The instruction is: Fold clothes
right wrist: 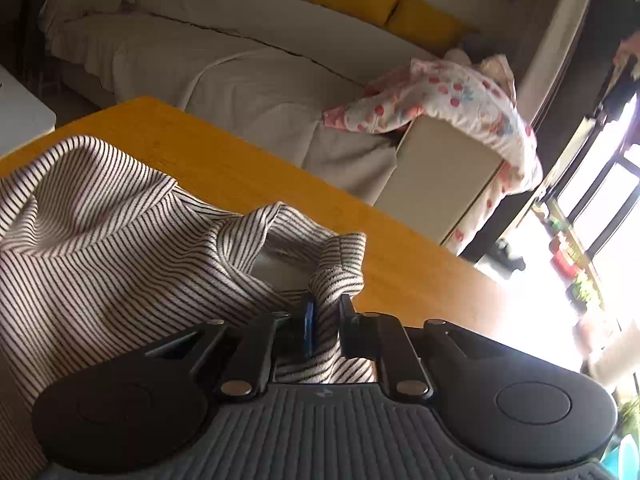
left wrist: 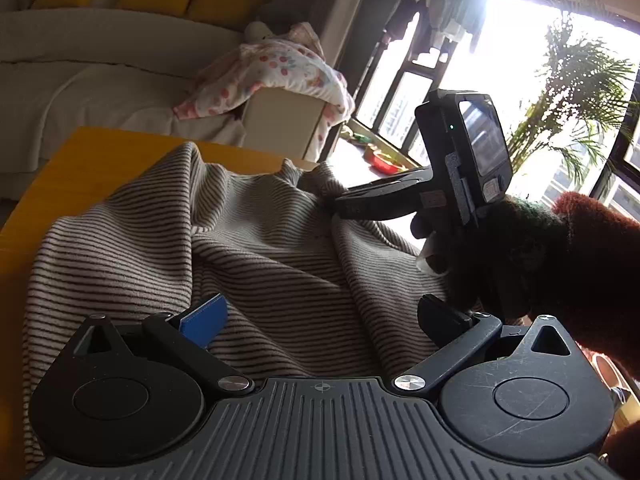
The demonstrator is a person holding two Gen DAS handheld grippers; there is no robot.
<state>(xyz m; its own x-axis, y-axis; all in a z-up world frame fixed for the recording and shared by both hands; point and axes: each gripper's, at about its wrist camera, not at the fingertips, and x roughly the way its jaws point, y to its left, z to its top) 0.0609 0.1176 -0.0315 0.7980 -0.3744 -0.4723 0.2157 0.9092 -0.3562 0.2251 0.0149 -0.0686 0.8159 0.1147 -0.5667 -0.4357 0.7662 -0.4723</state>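
Observation:
A striped beige-and-dark garment point(left wrist: 248, 240) lies rumpled across the yellow table point(left wrist: 92, 160). My left gripper point(left wrist: 320, 316) hovers low over it, open; the blue pad and the black pad stand wide apart with only flat cloth below them. My right gripper point(right wrist: 326, 316) is shut on a bunched fold of the same striped garment point(right wrist: 100, 248), which rises between its pads near the neck opening. In the left wrist view the right gripper point(left wrist: 340, 206) shows at the garment's far edge, held by a hand in a dark fuzzy sleeve point(left wrist: 560, 248).
The yellow table point(right wrist: 400, 232) runs past the garment to its far edge. Behind it stand a beige sofa point(right wrist: 200, 52) with yellow cushions, a floral blanket point(right wrist: 460, 100) draped over a pale box, and bright windows with a plant point(left wrist: 580, 80) at the right.

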